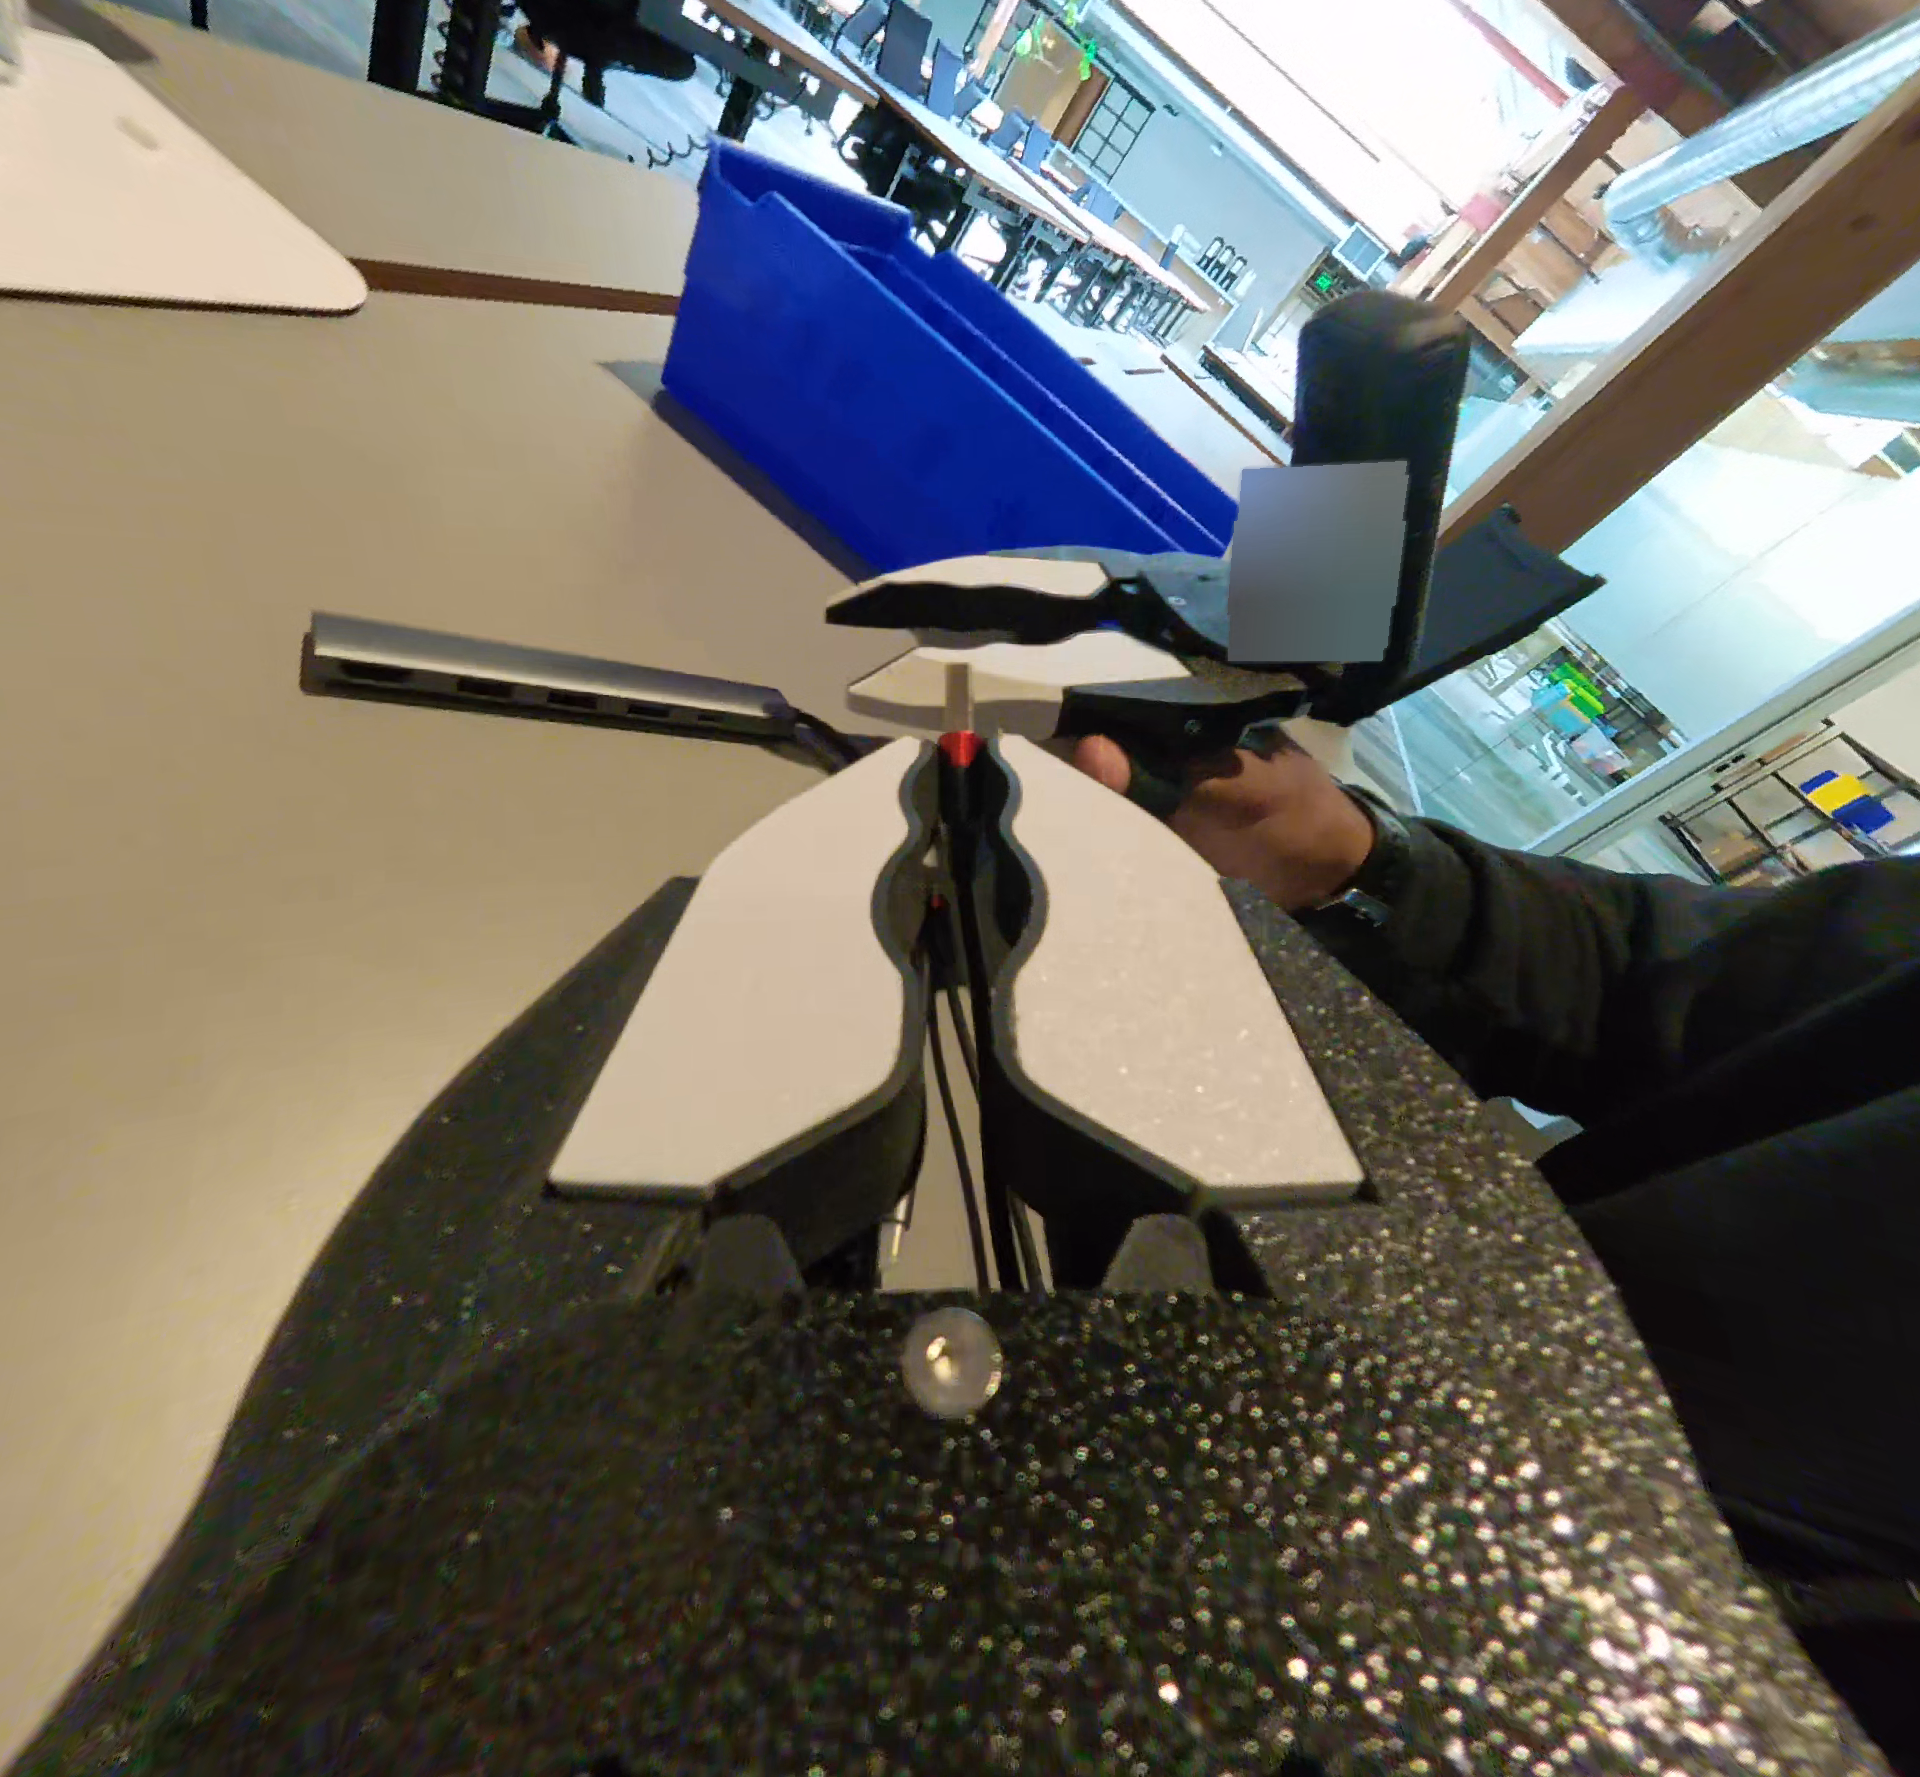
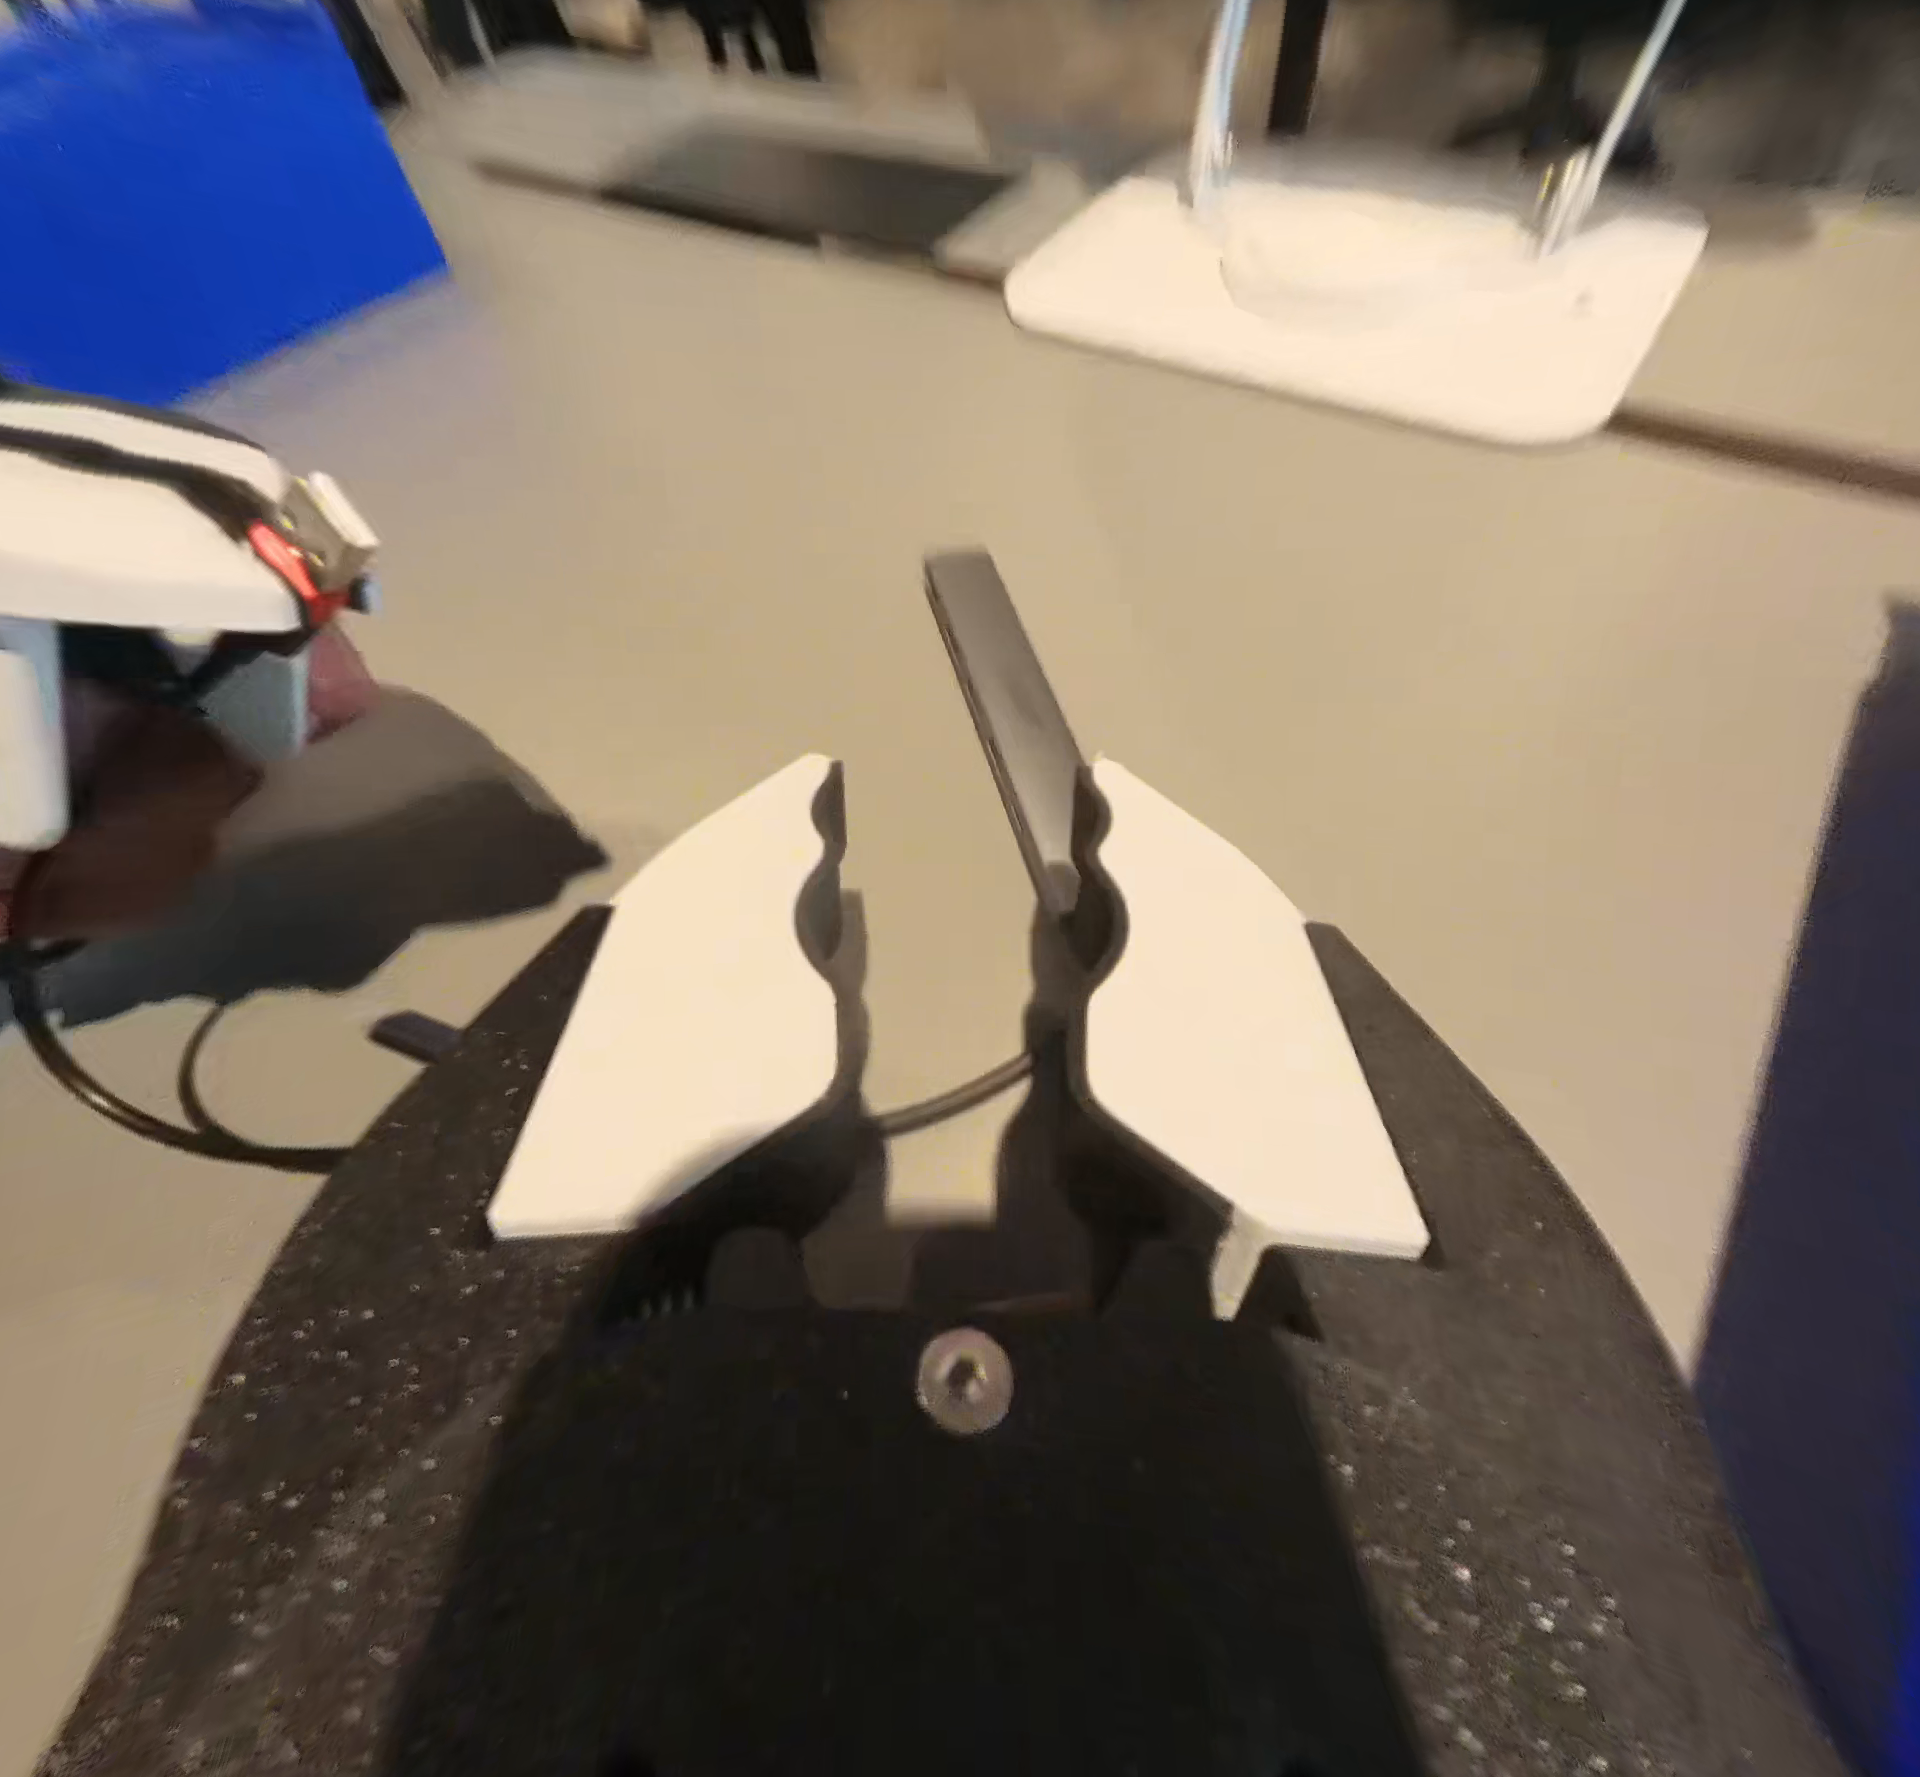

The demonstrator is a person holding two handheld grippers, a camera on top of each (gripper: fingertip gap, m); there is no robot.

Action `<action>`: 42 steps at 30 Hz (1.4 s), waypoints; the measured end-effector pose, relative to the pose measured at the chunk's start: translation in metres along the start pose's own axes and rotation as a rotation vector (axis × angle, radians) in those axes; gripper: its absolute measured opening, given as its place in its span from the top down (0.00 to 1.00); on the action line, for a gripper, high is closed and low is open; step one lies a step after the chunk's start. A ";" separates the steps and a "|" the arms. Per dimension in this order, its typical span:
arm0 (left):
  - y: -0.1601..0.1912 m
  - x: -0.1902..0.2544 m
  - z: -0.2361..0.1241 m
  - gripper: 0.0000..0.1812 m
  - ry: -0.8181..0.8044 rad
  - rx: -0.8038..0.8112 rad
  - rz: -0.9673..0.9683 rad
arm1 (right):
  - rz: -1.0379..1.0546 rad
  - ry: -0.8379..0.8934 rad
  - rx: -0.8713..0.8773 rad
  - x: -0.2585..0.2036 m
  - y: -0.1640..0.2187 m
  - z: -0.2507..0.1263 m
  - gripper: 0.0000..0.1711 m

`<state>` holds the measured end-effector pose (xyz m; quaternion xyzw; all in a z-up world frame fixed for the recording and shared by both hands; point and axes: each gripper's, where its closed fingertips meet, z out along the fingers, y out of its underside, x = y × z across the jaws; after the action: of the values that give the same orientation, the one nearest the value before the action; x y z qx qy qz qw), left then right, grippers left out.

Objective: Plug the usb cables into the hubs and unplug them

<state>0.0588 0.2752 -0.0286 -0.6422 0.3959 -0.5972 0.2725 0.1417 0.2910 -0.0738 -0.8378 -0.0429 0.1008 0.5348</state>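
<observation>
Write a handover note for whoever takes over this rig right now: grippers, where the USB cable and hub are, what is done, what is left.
Left gripper: jaws shut on the black USB cable with red collar and silver plug, plug sticking out past the tips.
Right gripper: jaws open around the cable end of the slim grey metal USB hub, which lies on the beige table; not clamped.
Blue plastic bin stands behind the hub.
Done: cable picked up.
Left: close on the hub to steady it, insert the plug into a side port, then unplug.
</observation>
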 end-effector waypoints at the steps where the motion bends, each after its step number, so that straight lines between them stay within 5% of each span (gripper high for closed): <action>1: 0.001 -0.002 0.000 0.96 -0.008 0.000 -0.003 | -0.002 0.013 -0.022 0.002 0.002 0.001 0.75; 11: -0.001 -0.005 -0.001 0.96 0.007 0.020 -0.012 | -0.121 0.058 -0.229 0.019 0.022 0.021 0.77; 23: -0.020 0.040 -0.011 0.96 0.286 0.157 0.184 | -0.156 0.035 -0.350 0.017 0.036 0.031 0.77; 29: -0.018 0.035 -0.010 0.96 0.243 0.136 0.199 | -0.144 0.023 -0.349 0.017 0.036 0.030 0.86; 42: -0.011 0.009 -0.006 0.96 0.114 0.081 0.138 | -0.146 -0.003 -0.296 0.012 0.030 0.027 0.88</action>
<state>0.0543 0.2746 -0.0134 -0.5667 0.4297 -0.6282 0.3157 0.1468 0.3042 -0.1137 -0.9019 -0.1190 0.0555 0.4115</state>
